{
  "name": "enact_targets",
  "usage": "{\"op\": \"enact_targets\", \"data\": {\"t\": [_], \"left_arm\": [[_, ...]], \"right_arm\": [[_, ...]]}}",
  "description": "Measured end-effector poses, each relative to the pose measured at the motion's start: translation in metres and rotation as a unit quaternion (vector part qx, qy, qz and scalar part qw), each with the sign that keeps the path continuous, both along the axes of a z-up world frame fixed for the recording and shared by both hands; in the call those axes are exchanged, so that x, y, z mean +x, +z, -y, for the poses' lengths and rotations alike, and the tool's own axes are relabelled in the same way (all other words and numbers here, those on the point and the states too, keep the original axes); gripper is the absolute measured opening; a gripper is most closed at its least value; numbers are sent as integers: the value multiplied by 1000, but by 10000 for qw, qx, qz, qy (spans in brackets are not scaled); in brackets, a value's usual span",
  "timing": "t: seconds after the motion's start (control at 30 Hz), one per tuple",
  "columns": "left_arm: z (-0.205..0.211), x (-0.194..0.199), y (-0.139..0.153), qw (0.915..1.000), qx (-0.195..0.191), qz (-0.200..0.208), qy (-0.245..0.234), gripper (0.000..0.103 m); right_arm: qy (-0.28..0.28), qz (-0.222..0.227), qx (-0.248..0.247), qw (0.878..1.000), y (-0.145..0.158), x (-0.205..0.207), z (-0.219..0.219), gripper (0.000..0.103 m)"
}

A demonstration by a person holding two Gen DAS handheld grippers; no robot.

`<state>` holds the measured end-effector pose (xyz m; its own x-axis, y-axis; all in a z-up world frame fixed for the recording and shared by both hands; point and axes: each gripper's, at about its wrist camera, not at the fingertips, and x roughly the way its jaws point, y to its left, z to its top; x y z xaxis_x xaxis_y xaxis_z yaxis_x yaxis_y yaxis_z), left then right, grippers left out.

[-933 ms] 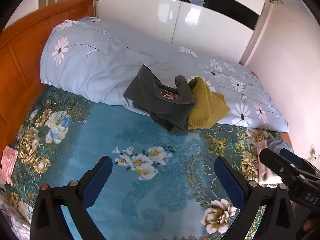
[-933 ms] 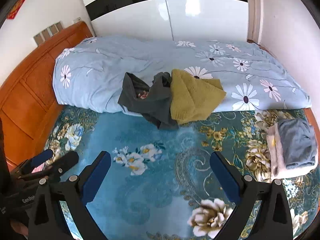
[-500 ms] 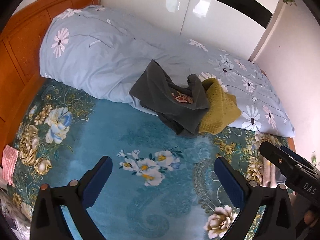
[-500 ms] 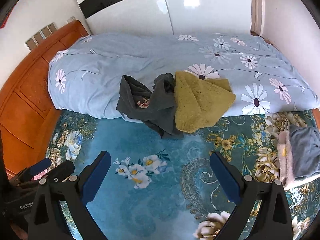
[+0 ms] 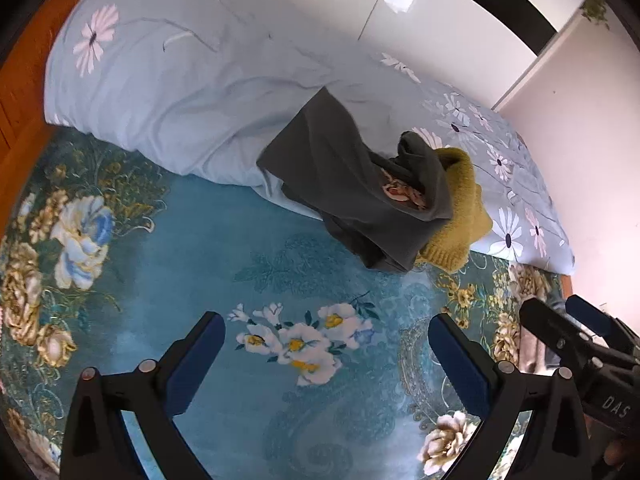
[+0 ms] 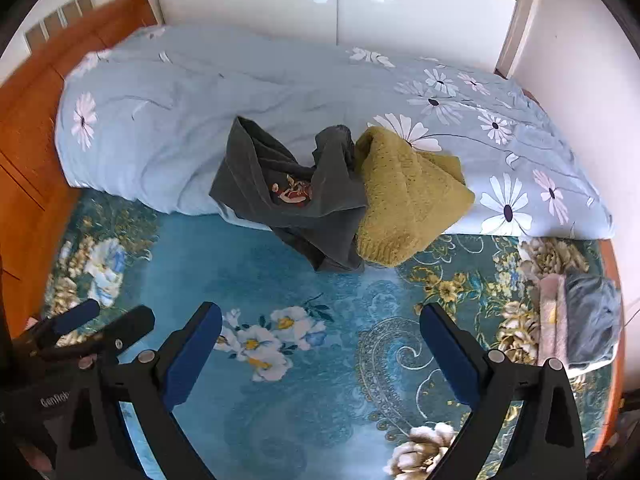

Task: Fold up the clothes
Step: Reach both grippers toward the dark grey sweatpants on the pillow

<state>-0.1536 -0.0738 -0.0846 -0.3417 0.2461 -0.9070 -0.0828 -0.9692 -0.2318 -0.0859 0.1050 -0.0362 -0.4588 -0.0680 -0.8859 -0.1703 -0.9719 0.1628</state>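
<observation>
A crumpled dark grey garment (image 5: 352, 192) (image 6: 296, 196) with a red print lies heaped against a mustard knitted sweater (image 5: 460, 216) (image 6: 404, 196), both resting on the edge of the rolled duvet. My left gripper (image 5: 326, 336) hovers open over the teal floral bedspread, some way short of the pile, nothing between its fingers. My right gripper (image 6: 320, 328) is open too, also short of the clothes. Each gripper shows in the other's view, the right one (image 5: 576, 332) at right, the left one (image 6: 96, 324) at left.
A pale blue daisy-print duvet (image 6: 200, 96) lies rolled across the far side of the bed. A folded grey and pink stack (image 6: 576, 328) sits at the right edge. An orange wooden headboard (image 6: 36, 120) stands left, a glossy white wardrobe (image 6: 340, 4) behind.
Both grippers have moved forward toward the clothes pile, which now looks larger and nearer. Both stay open.
</observation>
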Motion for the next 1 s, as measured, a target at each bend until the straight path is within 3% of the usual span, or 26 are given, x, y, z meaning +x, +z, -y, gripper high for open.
{"op": "enact_targets", "data": {"t": [0.4,0.73,1.0], "left_arm": [[9,-58,-60,9977,356,558,176,103],[-10,-110,-84,9948,655,725,286,103],[-47,-161,-97,9918,967,792,271,103]], "right_arm": [[397,550,504,9964,-42,-60,17,99],[497,805,327,9950,-82,-96,-1,99],[414,859,56,9954,-101,-84,-24,99]]}}
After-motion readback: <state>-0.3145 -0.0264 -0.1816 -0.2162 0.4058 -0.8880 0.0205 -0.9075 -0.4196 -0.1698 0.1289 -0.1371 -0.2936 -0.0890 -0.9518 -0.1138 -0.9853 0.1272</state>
